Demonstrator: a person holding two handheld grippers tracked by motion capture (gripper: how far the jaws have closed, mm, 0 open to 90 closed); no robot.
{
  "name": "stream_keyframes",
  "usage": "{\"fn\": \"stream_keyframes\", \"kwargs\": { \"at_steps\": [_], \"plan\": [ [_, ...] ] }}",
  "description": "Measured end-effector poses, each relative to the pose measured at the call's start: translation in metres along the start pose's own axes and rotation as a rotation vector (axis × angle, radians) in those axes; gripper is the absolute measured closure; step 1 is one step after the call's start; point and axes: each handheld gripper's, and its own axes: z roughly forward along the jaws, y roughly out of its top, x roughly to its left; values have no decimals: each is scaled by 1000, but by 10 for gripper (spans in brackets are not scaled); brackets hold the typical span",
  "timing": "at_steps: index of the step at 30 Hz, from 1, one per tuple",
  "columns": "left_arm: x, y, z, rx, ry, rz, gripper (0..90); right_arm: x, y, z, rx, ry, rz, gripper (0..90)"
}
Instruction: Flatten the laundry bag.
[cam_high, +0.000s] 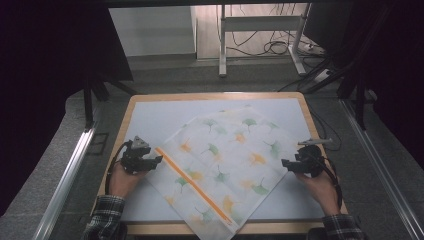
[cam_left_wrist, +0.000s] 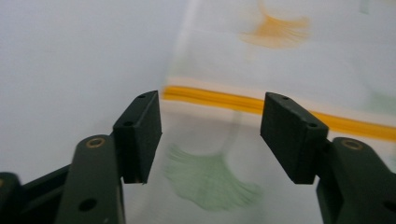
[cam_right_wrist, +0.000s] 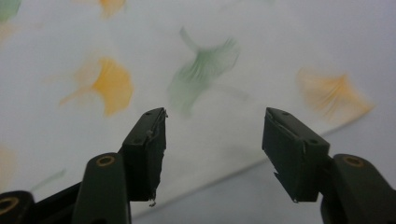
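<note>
A cloth (cam_high: 225, 167) printed with ginkgo leaves and crossed by an orange stripe (cam_high: 192, 185) lies flat and turned cornerwise on the bench (cam_high: 150, 112), its near corner reaching the bench's front edge and its far corner well short of the back edge. The step in hand is judged to be a folding or smoothing of this cloth, at a point where it lies released and both sides are free.

The left gripper (cam_high: 156, 160) is held at the cloth's left corner, near the bench's left edge; its jaws stand apart with nothing between them, the stripe seen beyond them in the left gripper view (cam_left_wrist: 212, 123). The right gripper (cam_high: 286, 163) is held at the right corner, near the right edge, its jaws likewise apart and empty above the cloth's border (cam_right_wrist: 212, 135).

Both forearms are brought in from the front edge, the grippers pointed inward toward each other. For the next move, a fresh grip on an edge or corner would be called for, with each pad slid under a single layer.
</note>
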Motion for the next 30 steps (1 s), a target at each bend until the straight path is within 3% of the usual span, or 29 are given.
{"fn": "stream_keyframes", "kwargs": {
  "at_steps": [1,4,9,10,13,14,15,16,17,20,26,30],
  "plan": [
    [11,1,6,-6,25,-24,360,3,-6,1,10,16,16,361],
    [25,-3,14,3,64,-62,293,13,-16,4,38,30,37,308],
    [37,-13,23,33,26,-112,312,23,-20,4,40,36,31,267],
    [38,-15,23,26,18,-120,338,26,-20,3,30,37,27,265],
    [36,-13,17,52,6,-134,610,27,-20,1,23,39,24,266],
    [36,-13,17,52,6,-134,659,27,-20,1,23,39,24,266],
    [34,-13,16,61,-13,-120,659,27,-20,1,24,36,21,266],
    [32,-12,15,74,-24,-100,795,27,-20,0,26,36,20,266],
    [26,-11,13,91,-24,-68,862,25,-21,-1,24,36,25,268],
    [18,-11,8,116,-32,-22,881,22,-22,-4,16,31,33,272],
    [8,-18,-4,127,-72,-1,885,14,-25,-9,3,22,58,295],
    [-6,-27,-18,136,-96,26,884,12,-26,-10,13,19,57,342]
  ]
}}
